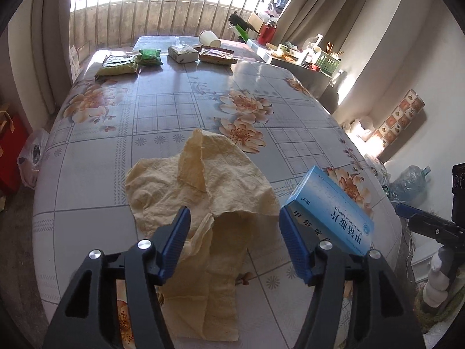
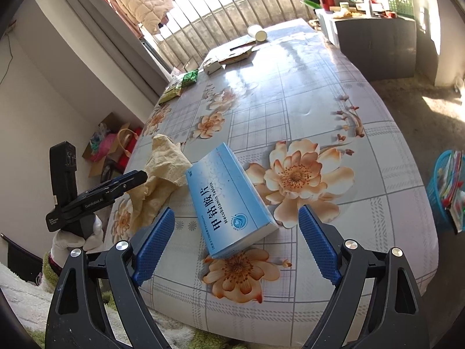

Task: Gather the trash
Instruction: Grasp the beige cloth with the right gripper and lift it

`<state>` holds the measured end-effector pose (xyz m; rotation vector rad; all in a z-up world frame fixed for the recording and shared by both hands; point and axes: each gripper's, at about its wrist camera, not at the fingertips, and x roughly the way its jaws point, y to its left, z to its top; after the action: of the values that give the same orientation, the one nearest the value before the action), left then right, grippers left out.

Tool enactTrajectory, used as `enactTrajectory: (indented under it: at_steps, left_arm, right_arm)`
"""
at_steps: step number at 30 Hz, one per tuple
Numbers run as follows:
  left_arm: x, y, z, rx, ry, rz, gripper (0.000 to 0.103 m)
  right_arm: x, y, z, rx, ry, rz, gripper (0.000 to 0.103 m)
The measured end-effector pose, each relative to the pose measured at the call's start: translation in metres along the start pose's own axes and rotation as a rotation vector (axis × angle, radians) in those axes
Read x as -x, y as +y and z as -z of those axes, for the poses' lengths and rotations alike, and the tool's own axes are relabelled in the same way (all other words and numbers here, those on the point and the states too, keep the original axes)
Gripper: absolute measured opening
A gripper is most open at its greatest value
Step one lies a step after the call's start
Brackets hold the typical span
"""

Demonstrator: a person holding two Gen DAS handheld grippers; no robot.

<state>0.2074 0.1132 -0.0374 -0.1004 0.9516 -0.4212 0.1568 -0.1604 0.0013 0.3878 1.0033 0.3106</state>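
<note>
- The left gripper (image 1: 234, 226) sits nearest in its own view, jaws standing apart with the crumpled yellow paper towel (image 1: 200, 186) lying between and beyond them; the pads do not press on it.
- The right gripper (image 2: 235, 226) has its jaws spread wide, and the near end of the blue medicine box (image 2: 229, 200) lies between the fingertips, untouched.
- Both trash items rest on the near part of the floral tablecloth (image 1: 174, 107), the box just to the right of the towel.
- Step in hand, as I judge it: lining up a pickup of each piece, with nothing gripped yet.
- The next move likely calls for lowering the left jaws around a raised fold of the towel and closing; the box lies at a slant, so the right jaws would need to straddle its narrow width.
- At the far end lie more items: a yellow-green packet (image 1: 119, 65), a green packet (image 1: 149, 56), a small carton (image 1: 183, 53), a foil wrapper (image 1: 216, 55) and a tipped paper cup (image 1: 209, 38).
- Nothing stands between grippers and targets; the two grippers are near each other, so crowding is the likeliest trouble.
- No bin is clearly visible.
</note>
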Motion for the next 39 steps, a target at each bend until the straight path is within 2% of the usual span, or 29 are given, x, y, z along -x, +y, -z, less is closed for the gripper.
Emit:
enactTrajectory:
  at_steps: [5, 10, 12, 16, 20, 21, 23, 24, 27, 29, 31, 34, 36, 39]
  left_arm:
    - [0.026, 0.010, 0.001, 0.041, -0.016, -0.025, 0.073]
    - [0.032, 0.031, 0.015, 0.117, 0.042, -0.066, 0.076]
    - [0.029, 0.039, 0.024, 0.139, 0.060, -0.089, 0.076]
    - [0.024, 0.044, 0.037, 0.139, 0.063, -0.113, 0.075]
    - [0.017, 0.038, 0.042, 0.141, 0.072, -0.084, 0.058]
    - [0.016, 0.036, 0.043, 0.141, 0.069, -0.079, 0.056]
    - [0.013, 0.032, 0.044, 0.142, 0.067, -0.093, 0.045]
    - [0.012, 0.032, 0.045, 0.146, 0.065, -0.099, 0.043]
    - [0.005, 0.031, 0.046, 0.171, 0.078, -0.123, 0.031]
    - [0.002, 0.030, 0.047, 0.170, 0.081, -0.142, 0.027]
    - [0.000, 0.027, 0.047, 0.168, 0.082, -0.154, 0.026]
    - [-0.003, 0.023, 0.049, 0.159, 0.083, -0.171, 0.022]
    - [-0.006, 0.021, 0.050, 0.144, 0.092, -0.177, 0.021]
    - [-0.009, 0.020, 0.050, 0.130, 0.093, -0.181, 0.021]
  right_arm:
    - [-0.028, 0.026, -0.012, 0.104, 0.042, 0.036, 0.089]
    - [-0.054, 0.054, -0.011, 0.236, 0.073, 0.128, 0.089]
    - [-0.055, 0.056, -0.013, 0.239, 0.060, 0.140, 0.089]
    - [-0.045, 0.065, -0.034, 0.186, 0.018, -0.009, 0.089]
    - [-0.073, 0.089, -0.064, 0.138, 0.094, -0.162, 0.087]
    - [-0.086, 0.095, -0.072, 0.135, 0.123, -0.173, 0.083]
    - [-0.116, 0.109, -0.084, 0.131, 0.190, -0.140, 0.079]
    - [-0.131, 0.115, -0.089, 0.133, 0.223, -0.132, 0.072]
    - [-0.169, 0.128, -0.089, 0.180, 0.295, -0.025, 0.057]
    - [-0.187, 0.130, -0.082, 0.197, 0.351, 0.007, 0.043]
    - [-0.194, 0.129, -0.075, 0.192, 0.388, 0.003, 0.005]
    - [-0.180, 0.128, -0.071, 0.180, 0.371, -0.055, 0.001]
    - [-0.167, 0.129, -0.072, 0.163, 0.353, -0.130, 0.001]
    - [-0.163, 0.132, -0.072, 0.155, 0.376, -0.216, 0.001]
